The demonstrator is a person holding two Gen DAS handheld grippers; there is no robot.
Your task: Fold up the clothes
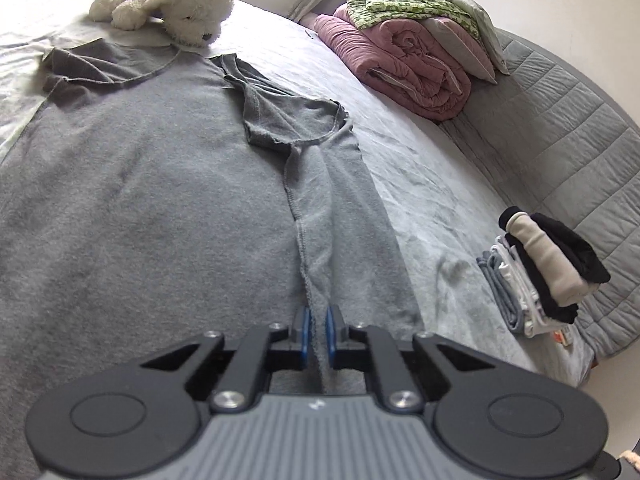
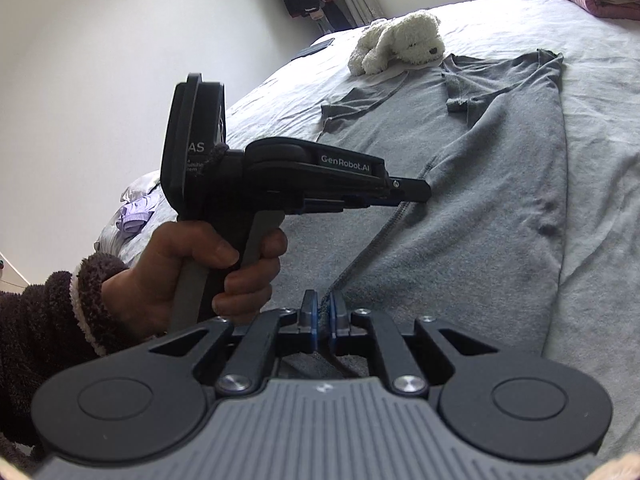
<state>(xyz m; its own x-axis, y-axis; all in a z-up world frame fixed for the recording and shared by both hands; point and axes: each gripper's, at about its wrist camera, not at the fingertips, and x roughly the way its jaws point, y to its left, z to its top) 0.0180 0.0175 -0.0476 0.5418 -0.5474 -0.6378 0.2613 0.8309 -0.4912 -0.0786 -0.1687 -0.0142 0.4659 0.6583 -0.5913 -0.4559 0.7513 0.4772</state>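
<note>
While both grippers pinch its hem, grey shirt (image 1: 152, 184) stretches toward plush dog (image 1: 176, 4).

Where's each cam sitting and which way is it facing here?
Left wrist: on the left tool, looking down along the grey shirt to the folded stack; only its own fingers show.
Right wrist: on the right tool, facing the person's left hand.
Shared: shirt, white plush dog, pink quilt.
</note>
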